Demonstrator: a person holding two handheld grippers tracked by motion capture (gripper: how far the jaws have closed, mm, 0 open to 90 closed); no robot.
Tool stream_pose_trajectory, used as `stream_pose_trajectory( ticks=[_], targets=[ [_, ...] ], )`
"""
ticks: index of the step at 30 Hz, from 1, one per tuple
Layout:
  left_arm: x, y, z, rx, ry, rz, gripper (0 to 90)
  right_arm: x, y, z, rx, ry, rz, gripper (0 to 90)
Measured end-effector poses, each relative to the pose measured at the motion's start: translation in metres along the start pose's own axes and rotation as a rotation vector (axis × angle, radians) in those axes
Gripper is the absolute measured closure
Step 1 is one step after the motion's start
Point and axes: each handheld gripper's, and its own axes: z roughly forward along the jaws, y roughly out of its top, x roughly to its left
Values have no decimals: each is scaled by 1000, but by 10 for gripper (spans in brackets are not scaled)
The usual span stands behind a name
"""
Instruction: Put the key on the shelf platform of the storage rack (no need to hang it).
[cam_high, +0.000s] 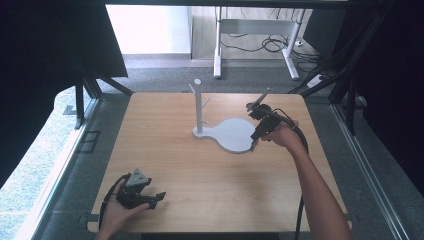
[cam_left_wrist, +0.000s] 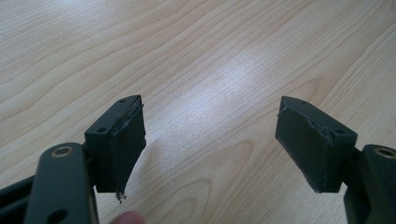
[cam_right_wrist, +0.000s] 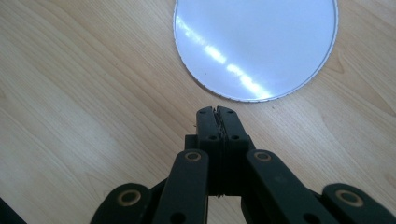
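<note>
1. A light wooden table (cam_high: 210, 175) stands in the middle. On it sits a white stand (cam_high: 227, 132): a flat base with a round pad toward the right and an upright post (cam_high: 198, 106) rising from its left end.
2. The post carries short pegs near its top. They are thin and pale, so how many there are is hard to make out from above.
3. The person's right hand (cam_high: 282, 134) holds the right gripper (cam_high: 256, 141) at the right rim of the round pad, tip pointing down toward the table.
4. In the right gripper view, the right gripper (cam_right_wrist: 217, 112) has its jaws pressed together with nothing between them, the tips just short of the pad's edge (cam_right_wrist: 254, 44). Whether they touch the wood I cannot tell.
5. That view cuts off the pad at the top, and the post is out of its frame.
6. The left hand (cam_high: 117, 209) rests at the near left edge of the table, well apart from the stand, holding the left gripper (cam_high: 155, 198) low over the wood.
7. In the left gripper view, the left gripper (cam_left_wrist: 210, 144) has its jaws wide apart over bare wood grain; a fingertip (cam_left_wrist: 127, 218) pokes in at the bottom edge, mostly cut off.
8. Beyond the table, a desk frame (cam_high: 255, 40) and loose cables (cam_high: 272, 45) lie on the floor; the dark sides of the room are too dim to read.
</note>
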Motion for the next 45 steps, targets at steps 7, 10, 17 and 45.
stream_pose_trajectory(
  ticks=[7,10,17,45],
  targets=[
    [0,0,0,-1,-1,0,245,-3,8,1,4,-1,1,900],
    [0,0,0,-3,1,-9,245,-4,11,2,8,3,2,900],
    [1,0,0,1,1,-4,245,-5,19,7,6,14,2,900],
    [1,-1,-1,-6,-1,-10,245,-13,46,25,23,18,20,900]
  ],
)
